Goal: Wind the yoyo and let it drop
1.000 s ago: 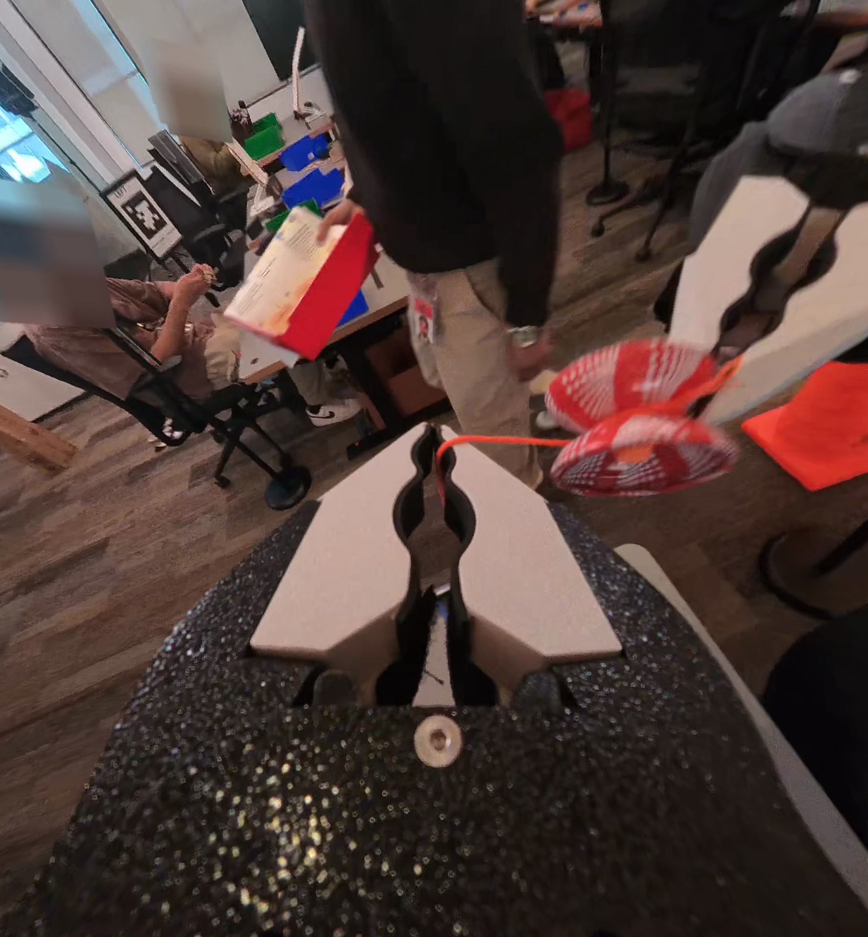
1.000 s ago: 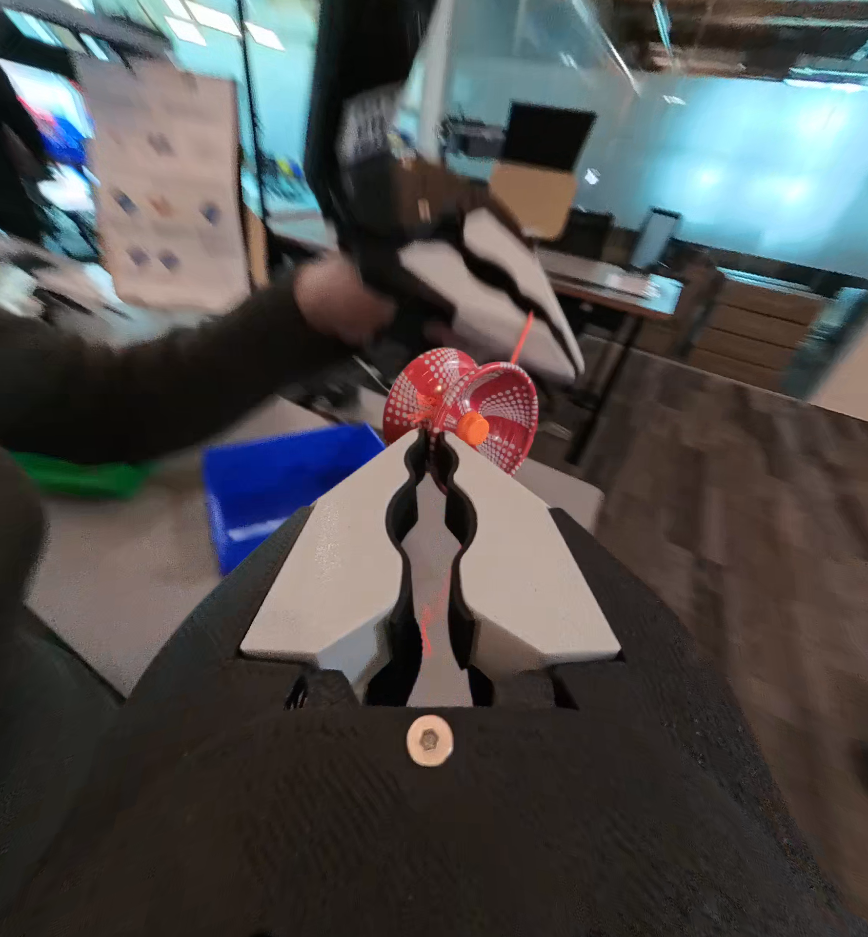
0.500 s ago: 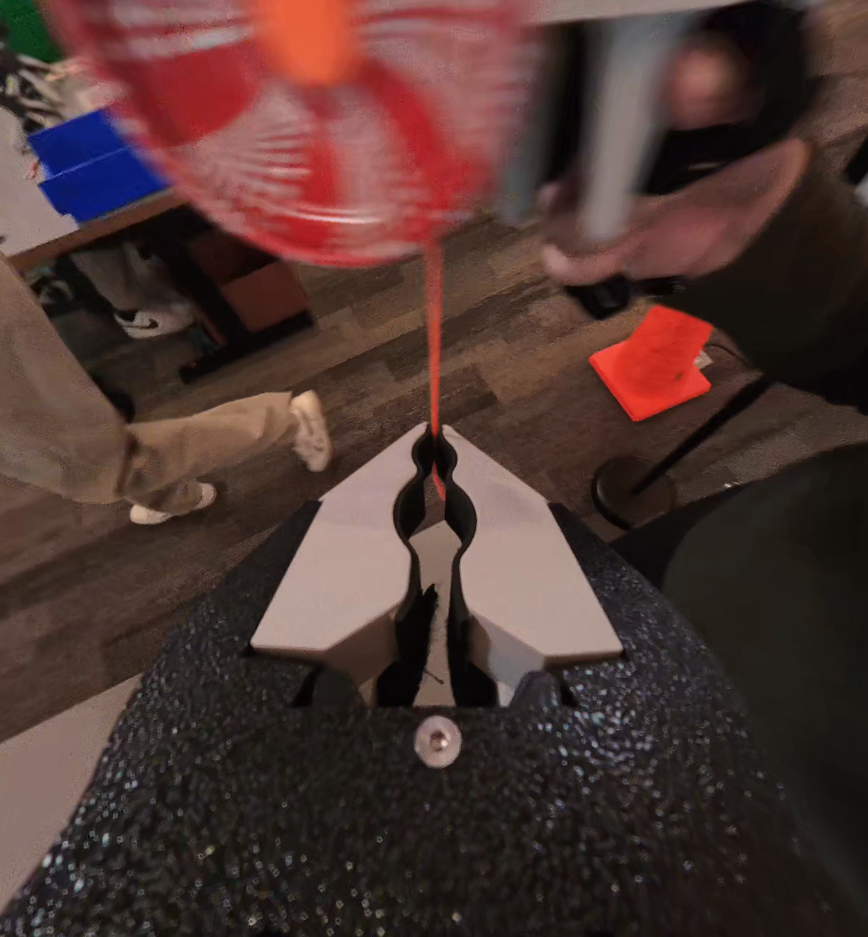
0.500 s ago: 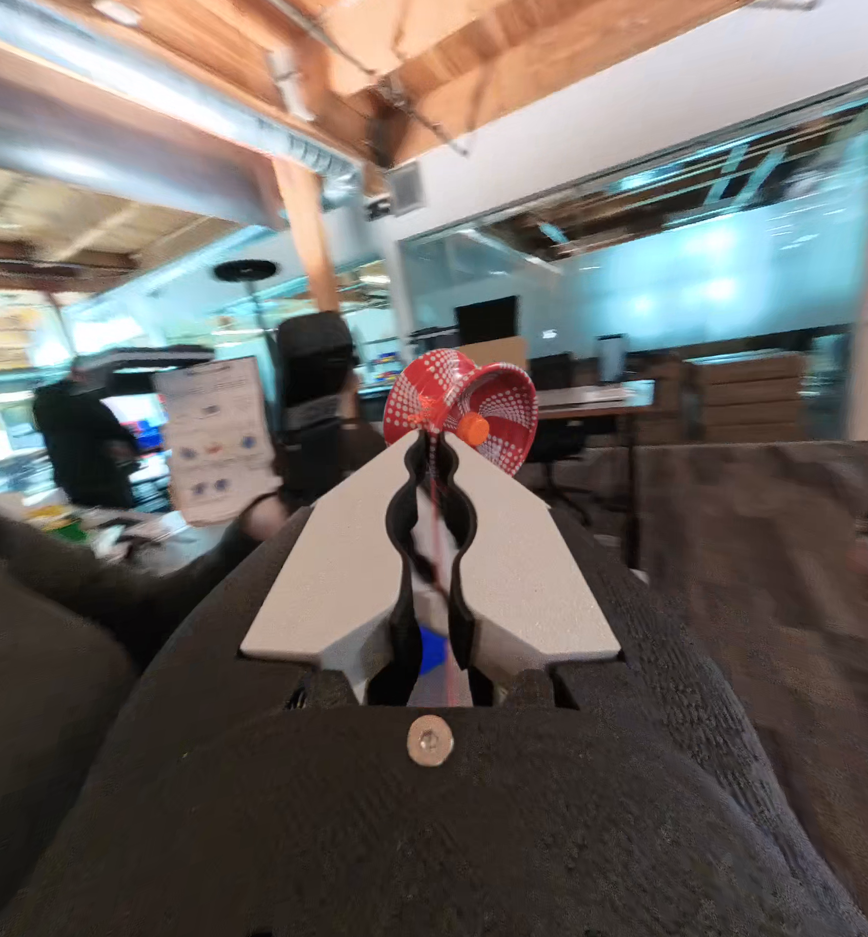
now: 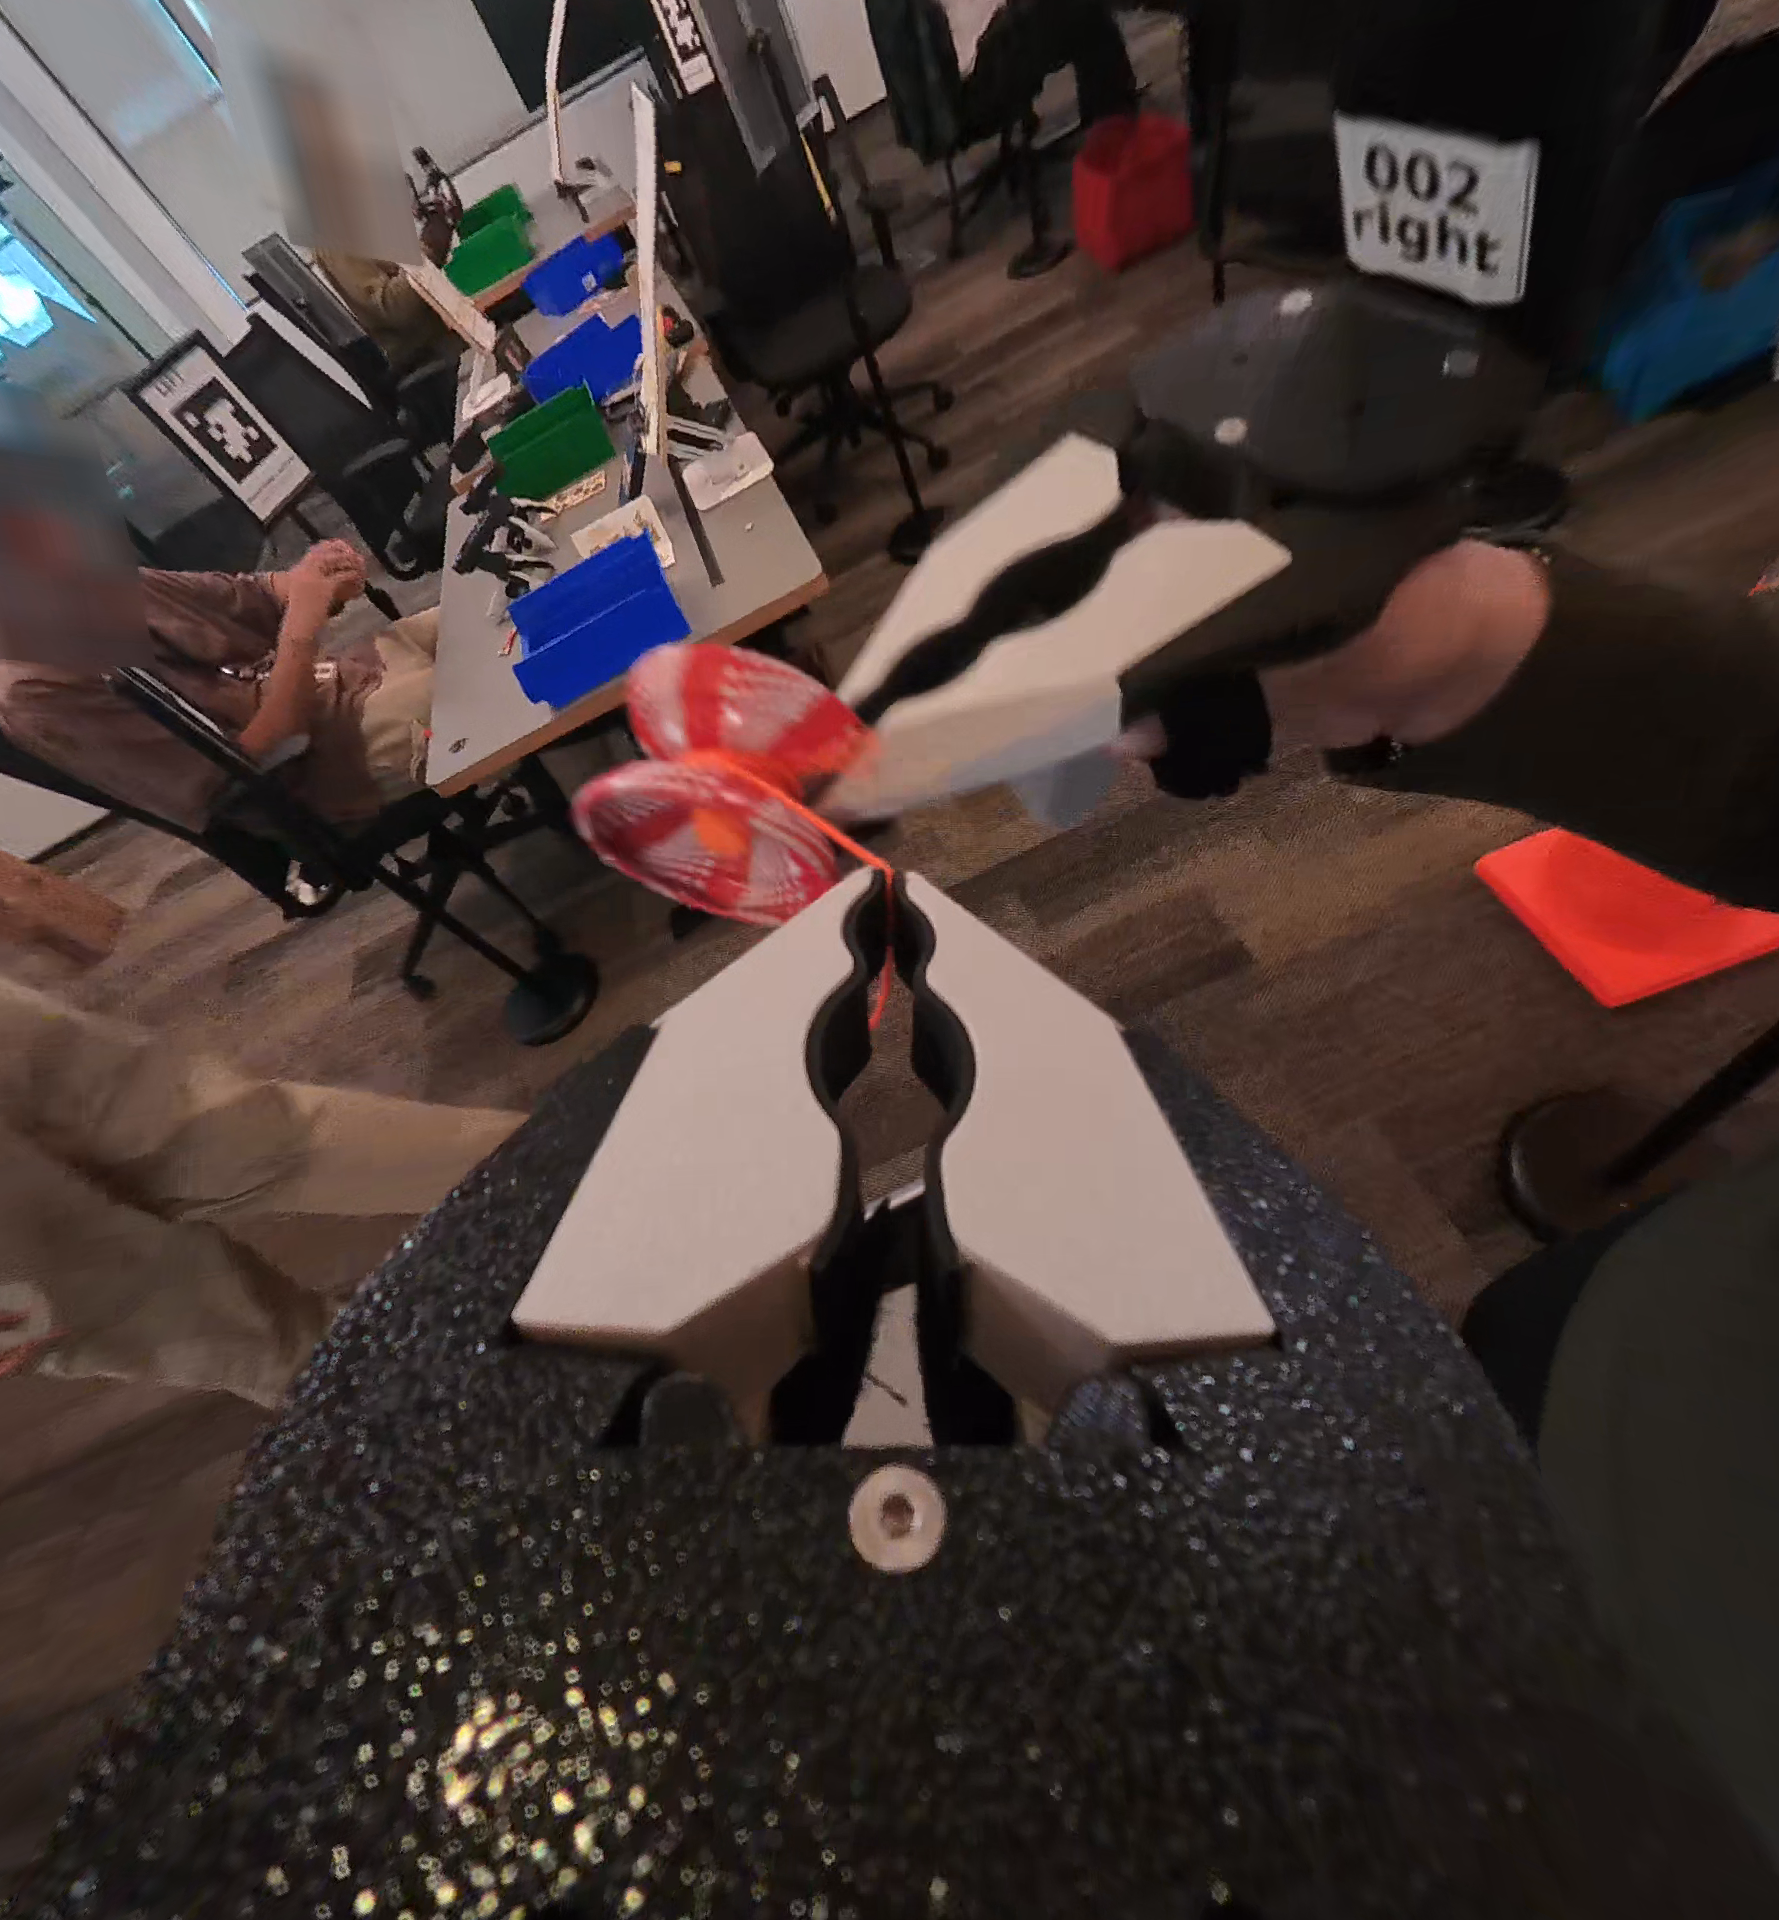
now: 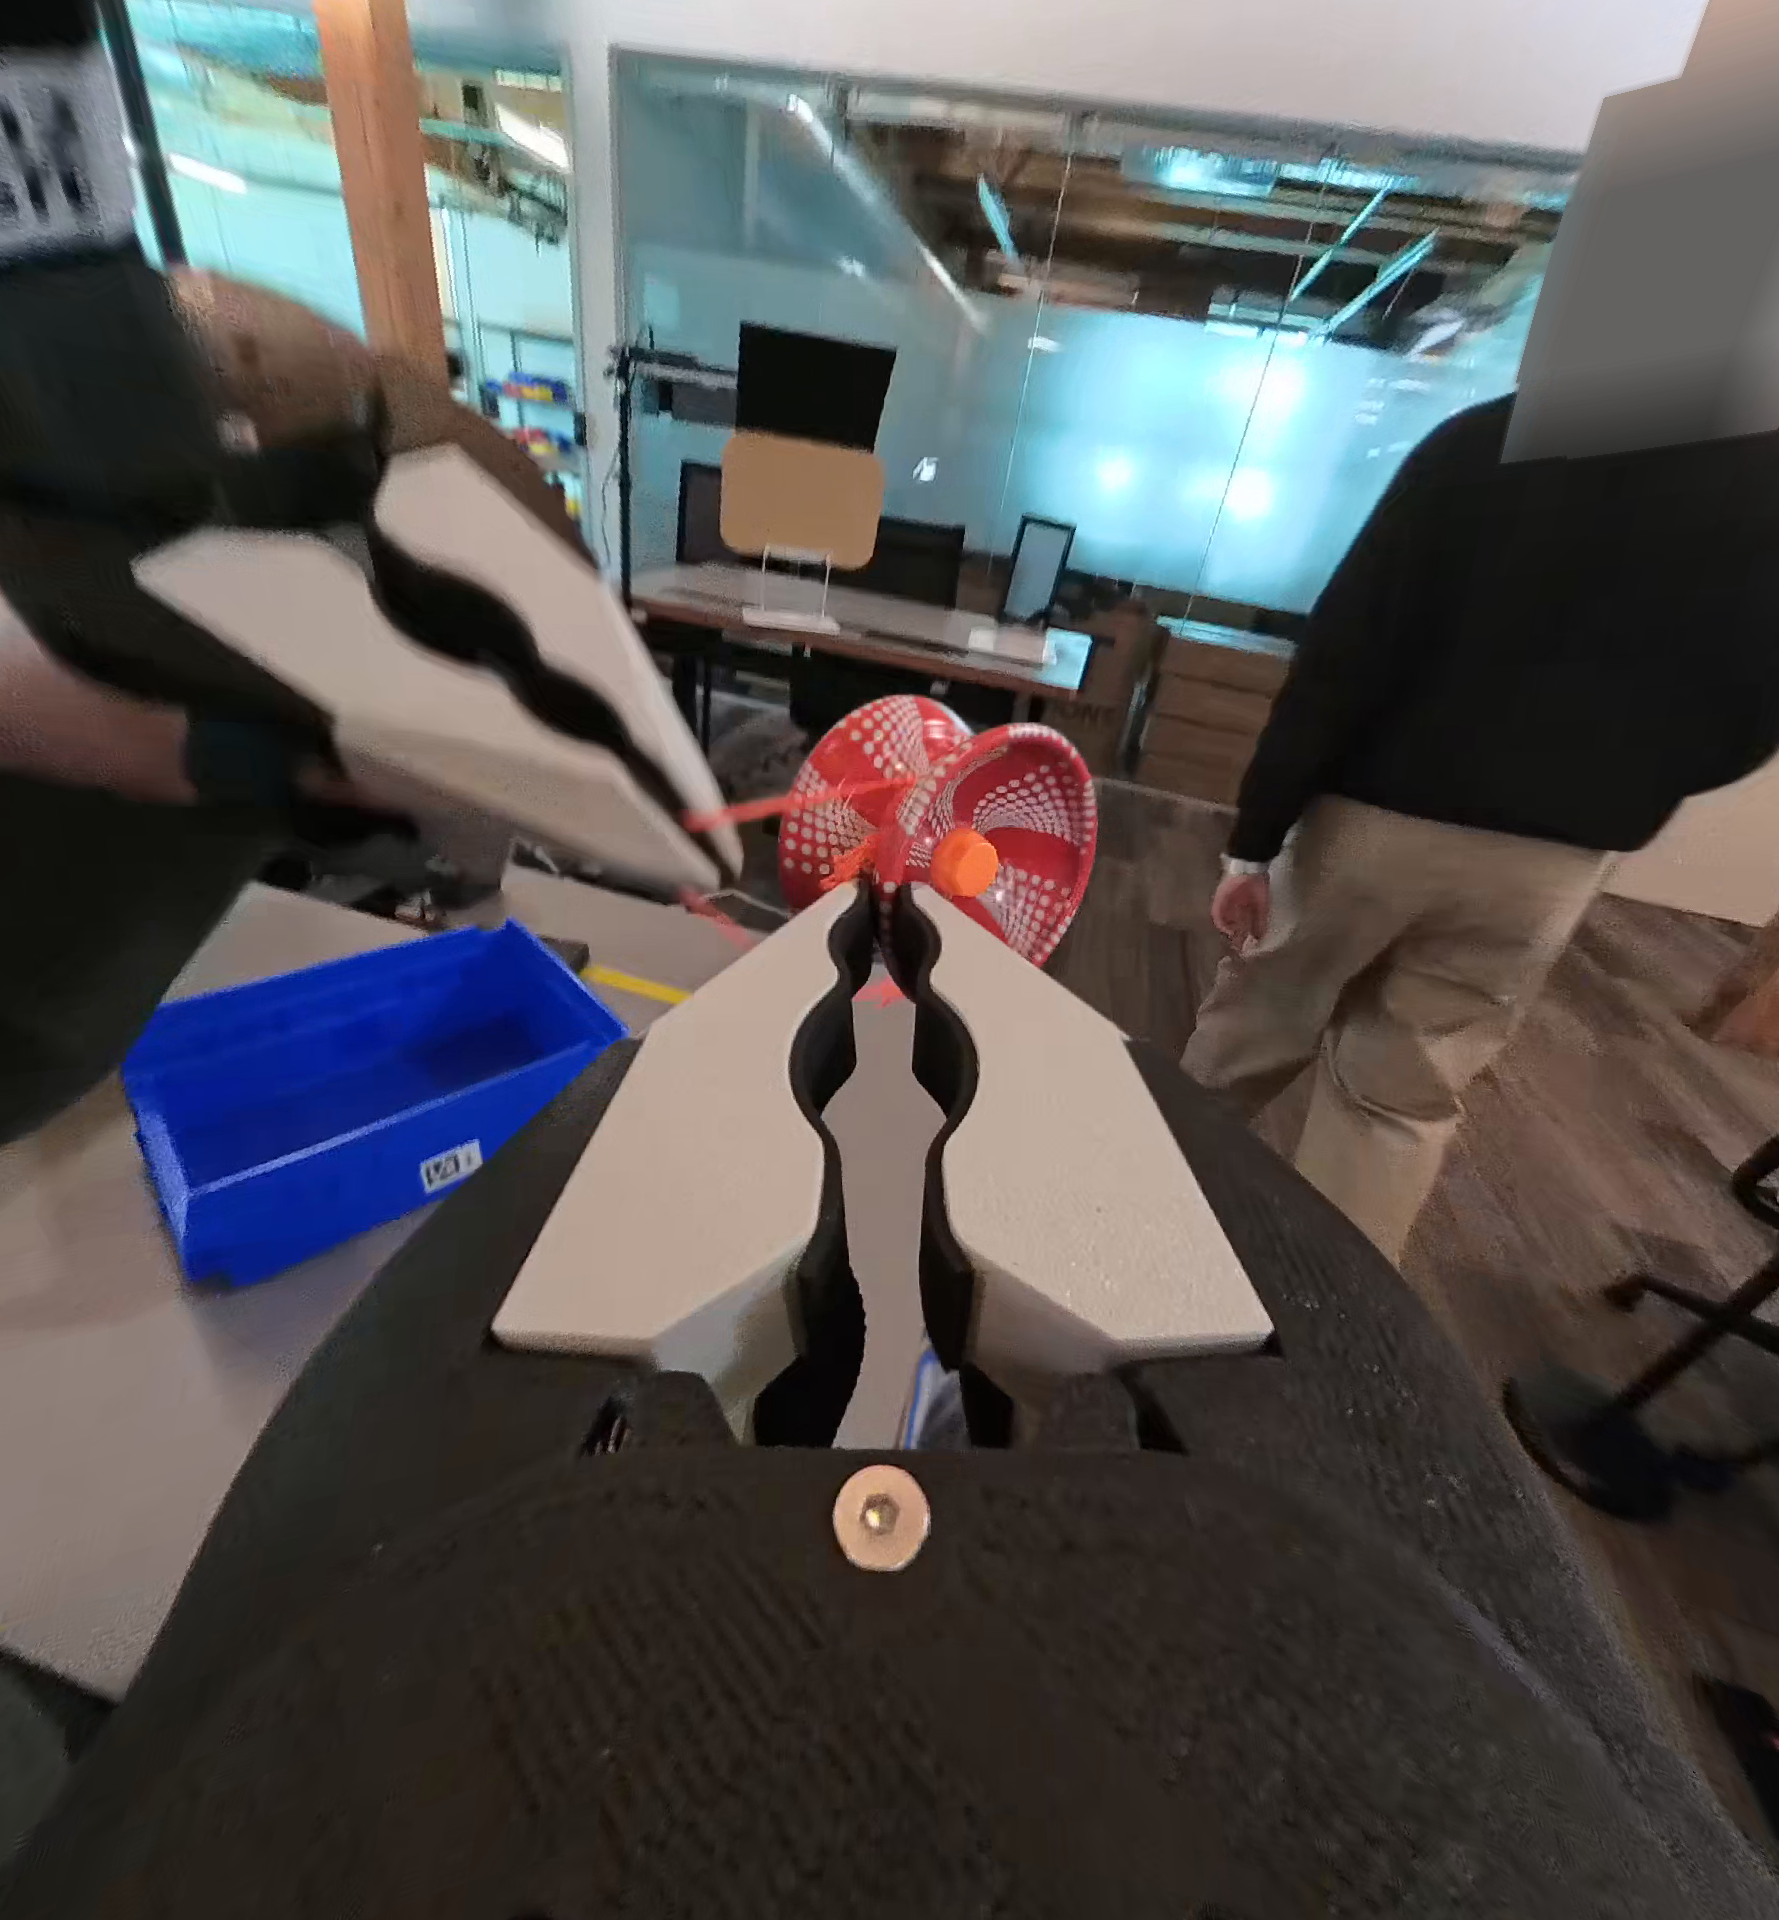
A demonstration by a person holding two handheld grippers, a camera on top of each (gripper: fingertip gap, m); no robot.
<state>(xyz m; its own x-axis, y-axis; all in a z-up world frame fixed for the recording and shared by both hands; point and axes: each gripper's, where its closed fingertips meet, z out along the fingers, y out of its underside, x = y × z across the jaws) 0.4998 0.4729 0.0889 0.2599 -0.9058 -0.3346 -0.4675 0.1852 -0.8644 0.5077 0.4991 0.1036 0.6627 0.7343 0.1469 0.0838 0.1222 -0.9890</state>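
A red yoyo with white dots and an orange hub (image 6: 942, 831) sits at the tips of my right gripper (image 6: 880, 902), which is shut on its rim. The yoyo also shows in the left wrist view (image 5: 729, 790), just beyond my left gripper (image 5: 887, 883). My left gripper is shut on the orange string (image 5: 880, 971), which runs a short way from its tips to the yoyo's axle. In the right wrist view the left gripper (image 6: 703, 847) comes in from the left with the string (image 6: 734, 816) taut to the yoyo. In the left wrist view the right gripper (image 5: 849, 743) reaches in from the right.
A blue bin (image 6: 365, 1091) stands on a grey table (image 6: 43, 1403) below the grippers. A person in a black top and tan trousers (image 6: 1467, 831) stands to the right. Another table with blue and green bins (image 5: 594, 613) and a seated person (image 5: 241, 665) lie to the left. An orange cone (image 5: 1633, 914) is on the floor. The tips of both grippers are at nearly the same place.
The left gripper has swung round the yoyo, from below it back to close beside it, and the string between them is shorter. The right gripper has tilted down, still holding the yoyo.
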